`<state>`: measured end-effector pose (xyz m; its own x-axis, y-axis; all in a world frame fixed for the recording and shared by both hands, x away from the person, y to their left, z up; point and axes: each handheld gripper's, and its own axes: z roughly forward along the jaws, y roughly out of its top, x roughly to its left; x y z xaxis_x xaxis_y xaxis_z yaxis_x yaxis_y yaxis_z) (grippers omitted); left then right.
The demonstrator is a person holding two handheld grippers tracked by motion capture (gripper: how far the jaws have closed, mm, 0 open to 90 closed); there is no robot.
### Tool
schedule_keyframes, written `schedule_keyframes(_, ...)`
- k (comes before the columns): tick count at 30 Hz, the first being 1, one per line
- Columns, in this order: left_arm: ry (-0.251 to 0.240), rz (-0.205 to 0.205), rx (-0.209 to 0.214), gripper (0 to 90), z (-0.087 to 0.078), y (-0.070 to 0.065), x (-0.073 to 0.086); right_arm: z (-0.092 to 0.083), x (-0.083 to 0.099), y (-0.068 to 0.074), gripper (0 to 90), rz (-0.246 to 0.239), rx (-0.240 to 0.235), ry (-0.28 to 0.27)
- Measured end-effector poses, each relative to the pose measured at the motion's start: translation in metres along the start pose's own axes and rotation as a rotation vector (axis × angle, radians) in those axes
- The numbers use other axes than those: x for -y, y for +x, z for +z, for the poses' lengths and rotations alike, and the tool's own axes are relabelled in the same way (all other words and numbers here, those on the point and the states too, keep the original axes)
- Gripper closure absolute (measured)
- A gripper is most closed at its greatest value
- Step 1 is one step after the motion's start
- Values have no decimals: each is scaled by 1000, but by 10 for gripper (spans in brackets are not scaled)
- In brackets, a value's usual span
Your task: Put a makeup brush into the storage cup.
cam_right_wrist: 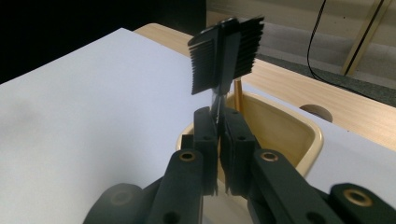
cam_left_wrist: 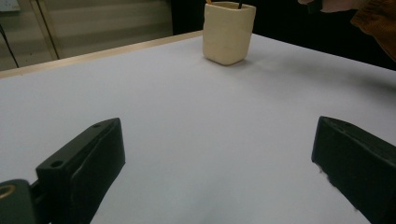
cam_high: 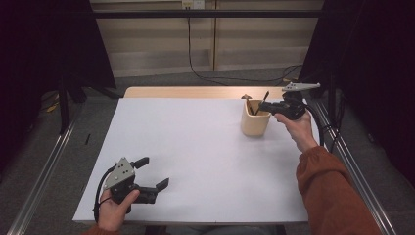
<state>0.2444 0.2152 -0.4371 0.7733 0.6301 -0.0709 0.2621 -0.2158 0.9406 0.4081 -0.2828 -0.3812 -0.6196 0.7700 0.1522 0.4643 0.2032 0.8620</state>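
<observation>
A cream cup (cam_high: pixel 254 123) stands at the far right of the white table top (cam_high: pixel 195 156). Over its rim my right gripper (cam_high: pixel 270 105) is shut on a thin black utensil (cam_high: pixel 264 98). In the right gripper view, the right gripper (cam_right_wrist: pixel 218 128) pinches the utensil's flat handle, and its slotted black head (cam_right_wrist: pixel 226 51) rises above the cup (cam_right_wrist: pixel 299 135). A wooden stick (cam_right_wrist: pixel 237 95) leans inside the cup. My left gripper (cam_high: pixel 154 172) rests near the front left corner, open and with nothing between its fingers. The left gripper (cam_left_wrist: pixel 219 154) looks across the table to the cup (cam_left_wrist: pixel 228 32).
A bare wooden strip (cam_high: pixel 195 92) runs along the table's far edge. Metal rails (cam_high: pixel 44 171) flank both sides, and black cables (cam_high: pixel 210 78) lie on the floor beyond. An orange sleeve (cam_high: pixel 328 191) comes in at the right.
</observation>
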Motion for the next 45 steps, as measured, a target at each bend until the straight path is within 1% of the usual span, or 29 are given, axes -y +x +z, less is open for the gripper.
schedule_keyframes(3,-2,-1,2,26,0,0,0,1,1,0,853,0,0,7)
schedule_keyframes(7,-1,-2,0,26,0,0,0,1,2,-1,847,13,-3,4)
schedule_keyframes(10,0,-2,0,26,0,0,0,1,3,-1,825,14,0,6)
schedule_keyframes(14,0,0,2,26,0,0,0,0,3,-1,771,26,2,-15)
schedule_keyframes(16,-1,-2,2,26,0,0,0,0,4,-1,760,26,2,-14)
schedule_keyframes(18,2,-1,0,26,0,0,0,0,4,-1,727,29,3,-23)
schedule_keyframes(19,3,0,-1,26,0,0,0,0,4,-1,706,29,5,-30)
schedule_keyframes(22,2,0,0,25,0,1,0,-1,6,0,593,31,10,-49)
schedule_keyframes(25,-2,-6,-4,26,1,2,0,-1,8,0,451,31,19,-58)
schedule_keyframes(27,-2,-8,-7,26,1,3,0,-2,9,0,375,33,27,-65)
schedule_keyframes(29,-3,-8,-13,26,1,4,-1,-2,9,0,314,35,32,-77)
schedule_keyframes(33,-4,-21,-15,26,2,5,-1,-3,10,0,211,30,42,-76)
schedule_keyframes(35,0,-18,-19,26,3,5,-1,-4,11,0,138,38,46,-86)
schedule_keyframes(37,-1,-26,-19,26,3,5,-1,-6,11,0,99,38,46,-96)
schedule_keyframes(38,1,-20,-19,26,3,5,-1,-7,11,1,81,40,46,-106)
schedule_keyframes(41,-1,-17,-19,26,1,5,-1,-9,10,1,35,45,44,-123)
schedule_keyframes(42,-1,-17,-20,26,1,5,0,-9,11,1,17,37,38,-123)
schedule_keyframes(43,-1,-17,-21,26,0,5,0,-10,11,2,5,31,30,-123)
schedule_keyframes(45,-4,-13,-23,26,-2,6,0,-9,11,4,9,35,23,-126)
